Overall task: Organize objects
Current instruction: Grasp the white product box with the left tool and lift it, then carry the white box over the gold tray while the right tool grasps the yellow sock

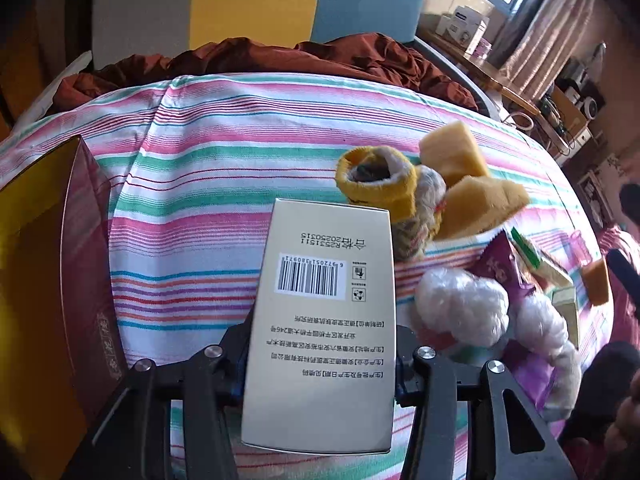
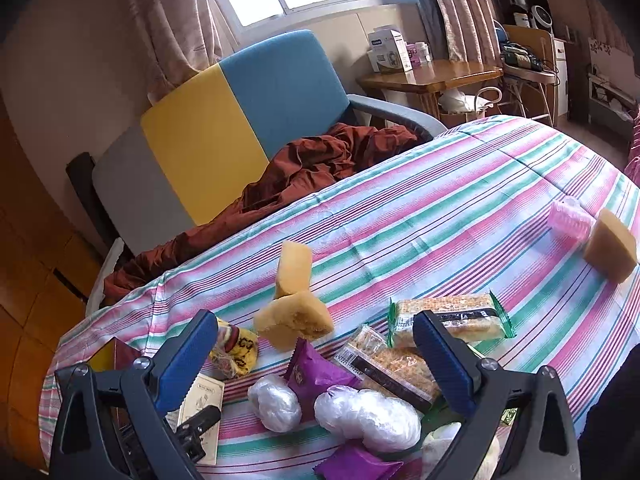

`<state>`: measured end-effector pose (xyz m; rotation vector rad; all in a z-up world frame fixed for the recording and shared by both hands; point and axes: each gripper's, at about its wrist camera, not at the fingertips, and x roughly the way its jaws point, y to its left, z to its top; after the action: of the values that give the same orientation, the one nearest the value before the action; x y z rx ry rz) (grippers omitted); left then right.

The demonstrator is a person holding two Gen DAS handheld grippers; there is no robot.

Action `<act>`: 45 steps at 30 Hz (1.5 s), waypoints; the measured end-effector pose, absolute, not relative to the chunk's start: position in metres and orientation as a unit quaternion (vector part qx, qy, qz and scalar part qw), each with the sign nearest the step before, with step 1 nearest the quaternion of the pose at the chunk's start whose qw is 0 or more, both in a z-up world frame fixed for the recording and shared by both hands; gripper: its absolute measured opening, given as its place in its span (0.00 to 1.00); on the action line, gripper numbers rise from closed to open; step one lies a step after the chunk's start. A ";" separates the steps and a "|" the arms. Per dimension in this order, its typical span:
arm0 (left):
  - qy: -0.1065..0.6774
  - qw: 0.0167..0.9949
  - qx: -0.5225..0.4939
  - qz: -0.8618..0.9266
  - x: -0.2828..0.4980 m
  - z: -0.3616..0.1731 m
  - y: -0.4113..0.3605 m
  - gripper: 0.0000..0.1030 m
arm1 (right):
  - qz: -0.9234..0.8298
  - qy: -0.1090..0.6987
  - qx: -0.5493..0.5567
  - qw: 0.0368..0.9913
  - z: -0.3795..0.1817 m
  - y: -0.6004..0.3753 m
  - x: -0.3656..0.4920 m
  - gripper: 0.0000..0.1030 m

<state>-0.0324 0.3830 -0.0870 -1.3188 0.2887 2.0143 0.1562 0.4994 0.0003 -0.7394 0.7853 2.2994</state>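
Observation:
My left gripper (image 1: 320,364) is shut on a beige barcode box (image 1: 324,320) and holds it above the striped cloth (image 1: 208,208); the same box and gripper show at the lower left of the right wrist view (image 2: 202,408). A dark red box with a gold inside (image 1: 52,280) stands at the left. My right gripper (image 2: 316,356) is open and empty above a pile: purple snack packets (image 2: 312,372), white plastic-wrapped balls (image 2: 360,412), cracker packs (image 2: 448,316), yellow sponges (image 2: 294,312) and a yellow sock (image 2: 236,348).
A pink ribbed cup (image 2: 570,222) and another sponge (image 2: 610,246) lie at the far right of the cloth. A grey-yellow-blue sofa (image 2: 240,112) with a rust blanket (image 2: 320,160) stands behind. A wooden side table (image 2: 432,74) carries boxes.

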 end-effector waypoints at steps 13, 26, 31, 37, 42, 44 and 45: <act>0.207 0.393 -0.407 0.799 0.075 -0.096 0.350 0.49 | 0.863 0.302 -0.318 0.252 -0.011 0.493 0.143 0.94; 0.208 0.431 -0.375 0.794 0.075 -0.099 0.339 0.49 | 0.865 0.234 -0.441 0.048 -0.026 0.440 0.067 0.82; 0.211 0.436 -0.368 0.794 0.077 -0.100 0.337 0.49 | 0.846 0.197 -0.491 0.061 -0.046 0.444 0.021 0.81; 0.212 0.439 -0.362 0.795 0.078 -0.101 0.337 0.49 | 0.822 0.176 -0.536 0.071 -0.076 0.447 -0.016 0.52; 0.211 0.440 -0.359 0.795 0.078 -0.101 0.337 0.49 | 0.838 0.155 -0.520 0.050 -0.061 0.433 0.001 0.31; 0.210 0.440 -0.358 0.796 0.078 -0.101 0.337 0.49 | 0.846 0.151 -0.509 0.050 -0.051 0.428 0.017 0.31; 0.210 0.440 -0.357 0.797 0.078 -0.101 0.337 0.49 | 0.850 0.154 -0.502 0.049 -0.048 0.427 0.026 0.31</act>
<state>0.0784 0.3368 -0.1008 -0.8866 0.5224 1.9783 0.0256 0.4270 -0.0477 -1.5292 0.4703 2.5896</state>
